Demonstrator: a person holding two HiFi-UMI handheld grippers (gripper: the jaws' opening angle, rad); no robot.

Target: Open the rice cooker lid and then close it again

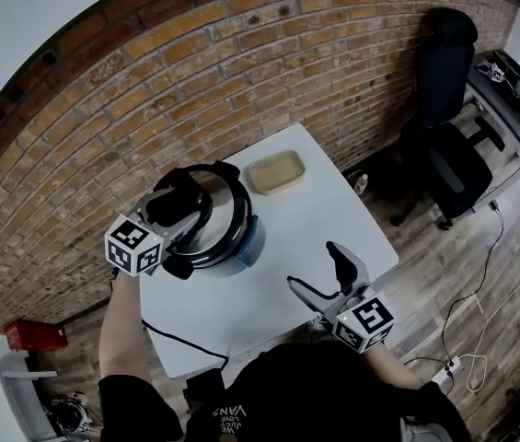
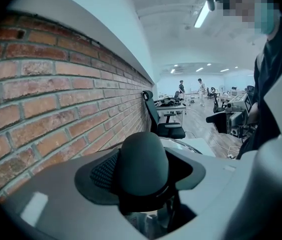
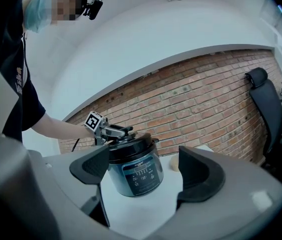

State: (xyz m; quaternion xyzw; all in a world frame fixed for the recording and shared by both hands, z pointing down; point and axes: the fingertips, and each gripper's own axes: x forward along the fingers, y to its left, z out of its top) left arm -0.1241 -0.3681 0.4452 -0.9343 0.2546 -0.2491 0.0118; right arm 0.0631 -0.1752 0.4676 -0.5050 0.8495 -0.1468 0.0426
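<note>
Head view: cooker (image 1: 215,226) sits centre-left on the table (image 1: 273,297), lid down. Left gripper (image 1: 195,199) on top of it, right gripper (image 1: 319,270) lower right. Left gripper view: jaws clamp the lid knob (image 2: 143,161). Right gripper view: jaws wide, empty, cooker well ahead.

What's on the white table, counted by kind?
Rice cooker: 1
Tray: 1
Black cord: 1
Total: 3
</note>
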